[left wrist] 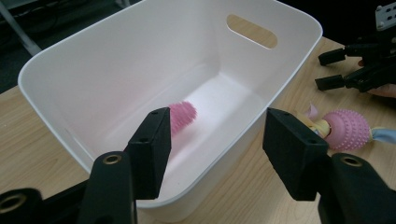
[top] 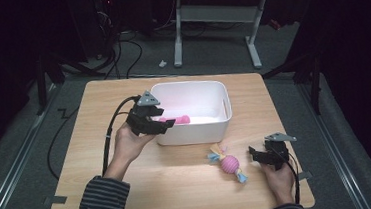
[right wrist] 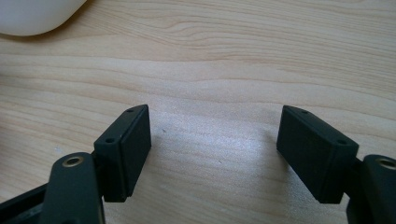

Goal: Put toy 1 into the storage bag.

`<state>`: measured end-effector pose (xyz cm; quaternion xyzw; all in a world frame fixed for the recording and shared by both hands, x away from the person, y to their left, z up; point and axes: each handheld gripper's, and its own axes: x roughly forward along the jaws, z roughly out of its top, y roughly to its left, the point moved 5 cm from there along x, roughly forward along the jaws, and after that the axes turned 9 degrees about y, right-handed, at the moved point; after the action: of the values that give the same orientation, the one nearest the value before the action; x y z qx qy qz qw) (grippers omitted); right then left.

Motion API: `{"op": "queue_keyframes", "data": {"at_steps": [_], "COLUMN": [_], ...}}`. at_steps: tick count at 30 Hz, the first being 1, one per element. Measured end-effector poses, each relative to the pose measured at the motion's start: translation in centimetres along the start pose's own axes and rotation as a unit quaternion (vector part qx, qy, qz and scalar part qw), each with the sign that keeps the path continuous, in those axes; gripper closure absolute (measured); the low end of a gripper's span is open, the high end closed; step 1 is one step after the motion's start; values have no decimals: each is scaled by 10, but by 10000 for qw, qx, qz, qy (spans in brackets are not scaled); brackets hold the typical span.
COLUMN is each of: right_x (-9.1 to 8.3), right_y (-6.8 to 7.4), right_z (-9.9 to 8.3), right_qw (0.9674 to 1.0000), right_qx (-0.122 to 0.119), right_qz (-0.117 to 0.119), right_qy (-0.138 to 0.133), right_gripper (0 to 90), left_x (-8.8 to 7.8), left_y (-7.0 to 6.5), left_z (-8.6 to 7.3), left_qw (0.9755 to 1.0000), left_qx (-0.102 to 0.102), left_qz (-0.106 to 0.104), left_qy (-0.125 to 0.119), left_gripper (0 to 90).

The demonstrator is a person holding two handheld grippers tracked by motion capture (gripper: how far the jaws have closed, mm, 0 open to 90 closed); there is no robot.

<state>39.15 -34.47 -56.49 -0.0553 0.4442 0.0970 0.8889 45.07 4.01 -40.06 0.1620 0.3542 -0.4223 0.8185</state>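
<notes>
Black jaws of the left hand-held gripper point(left wrist: 212, 154) stand spread apart with nothing between them, poised over the near rim of the white bin point(left wrist: 56, 56). Inside the bin, just beyond those jaws, lies a pink spiky toy point(left wrist: 183, 114). On the wooden worktop point(top: 179, 180) in front of the bin rests a pink knobbly ball toy with fabric ends point(top: 230, 164). Just beside it, the right hand-held gripper point(top: 255, 155) is likewise released, empty above bare wood.

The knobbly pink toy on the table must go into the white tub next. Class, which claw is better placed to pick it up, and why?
Right. The right claw sits open beside the toy; the left claw hangs open over the tub.
</notes>
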Motion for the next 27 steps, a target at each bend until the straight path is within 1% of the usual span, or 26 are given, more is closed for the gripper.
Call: {"op": "queue_keyframes", "data": {"at_steps": [8, 12, 17, 18, 22, 23, 27], "right_x": [0, 0, 0, 0, 0, 0, 0], "right_y": [0, 0, 0, 0, 0, 0, 0], "right_z": [0, 0, 0, 0, 0, 0, 0], "right_qw": [10000, 10000, 10000, 10000, 10000, 10000, 10000], "right_qx": [-15, -16, -18, -17, -17, -18, -16], "right_qz": [-8, -12, -18, -18, -20, -21, -23], "right_qy": [1, 1, -1, -1, 0, -1, -1], "right_gripper": [262, 262, 262, 262, 262, 262, 262], "left_x": [-19, -26, -34, -36, -43, -45, -52], "left_y": [7, 11, 14, 15, 17, 18, 21], "left_z": [-12, -20, -30, -32, -40, -43, -53], "left_qw": [9992, 9985, 9976, 9972, 9961, 9956, 9944], "left_qx": [-226, -281, -392, -418, -522, -542, -661], "left_qz": [222, 358, 439, 483, 499, 556, 562], "left_qy": [-261, -294, -368, -398, -510, -527, -599], "left_gripper": [381, 360, 336, 331, 313, 309, 304]}}
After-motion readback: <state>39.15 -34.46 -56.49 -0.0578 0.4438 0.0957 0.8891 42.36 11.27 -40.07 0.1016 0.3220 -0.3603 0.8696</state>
